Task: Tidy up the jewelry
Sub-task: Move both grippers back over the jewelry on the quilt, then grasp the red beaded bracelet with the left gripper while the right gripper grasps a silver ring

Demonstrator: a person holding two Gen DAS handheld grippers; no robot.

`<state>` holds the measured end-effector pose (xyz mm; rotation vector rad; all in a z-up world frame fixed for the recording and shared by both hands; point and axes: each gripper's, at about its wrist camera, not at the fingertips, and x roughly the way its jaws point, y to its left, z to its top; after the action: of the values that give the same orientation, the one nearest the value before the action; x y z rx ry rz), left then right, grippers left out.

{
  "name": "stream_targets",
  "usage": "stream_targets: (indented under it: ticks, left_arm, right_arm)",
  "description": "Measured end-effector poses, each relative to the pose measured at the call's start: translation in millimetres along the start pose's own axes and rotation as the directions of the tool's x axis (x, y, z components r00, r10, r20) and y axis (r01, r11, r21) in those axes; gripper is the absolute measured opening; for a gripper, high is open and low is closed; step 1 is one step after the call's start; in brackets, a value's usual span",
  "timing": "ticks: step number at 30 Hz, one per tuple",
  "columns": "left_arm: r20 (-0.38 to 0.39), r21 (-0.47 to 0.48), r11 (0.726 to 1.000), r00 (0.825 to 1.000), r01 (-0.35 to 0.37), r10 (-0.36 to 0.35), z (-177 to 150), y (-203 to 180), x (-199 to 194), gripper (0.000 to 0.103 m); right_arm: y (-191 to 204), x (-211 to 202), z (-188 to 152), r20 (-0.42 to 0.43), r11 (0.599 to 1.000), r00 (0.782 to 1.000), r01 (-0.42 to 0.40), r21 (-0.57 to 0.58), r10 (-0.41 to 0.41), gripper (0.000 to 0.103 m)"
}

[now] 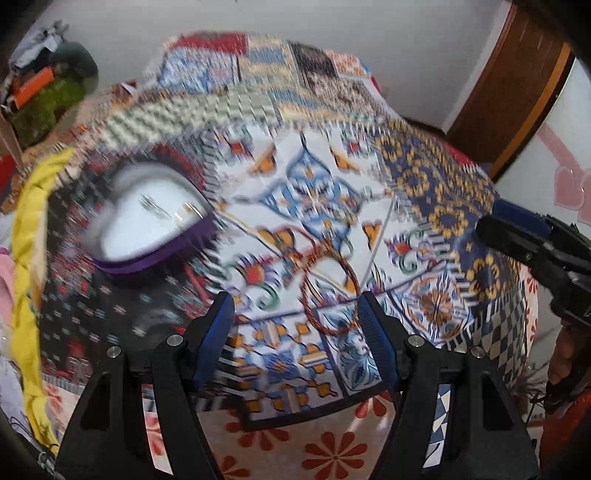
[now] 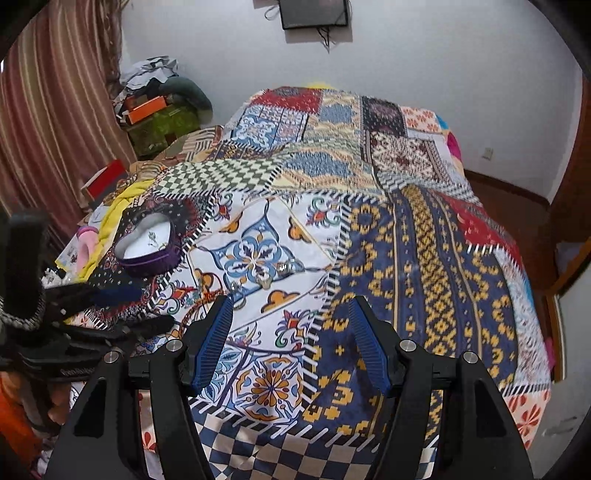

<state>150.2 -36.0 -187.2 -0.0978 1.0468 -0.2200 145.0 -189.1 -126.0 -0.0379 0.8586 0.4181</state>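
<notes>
A purple heart-shaped box (image 1: 147,225) with a white lining lies open on the patchwork bedspread (image 1: 443,206), with a few small shiny pieces inside. A red-and-gold bangle (image 1: 328,291) lies flat on the cloth just ahead of my left gripper (image 1: 293,310), near its right finger; the gripper is open and holds nothing. This view is blurred. In the right wrist view the box (image 2: 147,243) sits far left, and small silver rings (image 2: 284,267) lie on the white-and-blue patch. My right gripper (image 2: 291,310) is open and empty above the bedspread (image 2: 424,258).
A yellow cloth (image 1: 26,236) and pink items (image 2: 86,243) lie left of the box. Clutter with an orange box (image 2: 147,110) is piled by the striped curtain (image 2: 55,110). A wooden door frame (image 1: 517,85) stands at the right. A dark screen (image 2: 314,13) hangs on the wall.
</notes>
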Motion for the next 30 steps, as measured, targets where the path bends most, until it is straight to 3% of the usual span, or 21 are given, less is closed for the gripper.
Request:
stream_targets:
  ticks: [4, 13, 18, 20, 23, 30]
  left_arm:
    - [-0.058, 0.007, 1.0, 0.998, 0.028, -0.027, -4, -10, 20, 0.068]
    - [-0.042, 0.087, 0.996, 0.999, 0.0, 0.004, -4, -31, 37, 0.068]
    - [-0.023, 0.142, 0.989, 0.999, -0.046, 0.05, -4, -35, 40, 0.047]
    - [-0.028, 0.139, 0.99, 0.999, -0.036, 0.041, 0, -33, 40, 0.028]
    - [-0.036, 0.122, 0.993, 0.999, -0.009, 0.013, 2, -26, 37, 0.01]
    - [0.025, 0.088, 0.996, 1.0, 0.01, -0.012, 5, -14, 14, 0.009]
  right_arm:
    - [-5, 5, -5, -0.017, 1.0, 1.0, -0.01, 0.019, 0.01, 0.061]
    - [-16, 15, -10, -0.047, 0.998, 0.999, -0.023, 0.051, 0.025, 0.061]
    - [-14, 18, -9, -0.056, 0.998, 0.998, -0.031, 0.047, 0.034, 0.061]
    - [-12, 18, -9, -0.056, 0.999, 0.998, -0.033, 0.044, 0.035, 0.061]
    - [-11, 19, -8, -0.057, 0.999, 0.998, -0.032, 0.041, 0.035, 0.061]
    - [-6, 25, -5, -0.068, 0.999, 0.997, -0.04, 0.031, 0.042, 0.061]
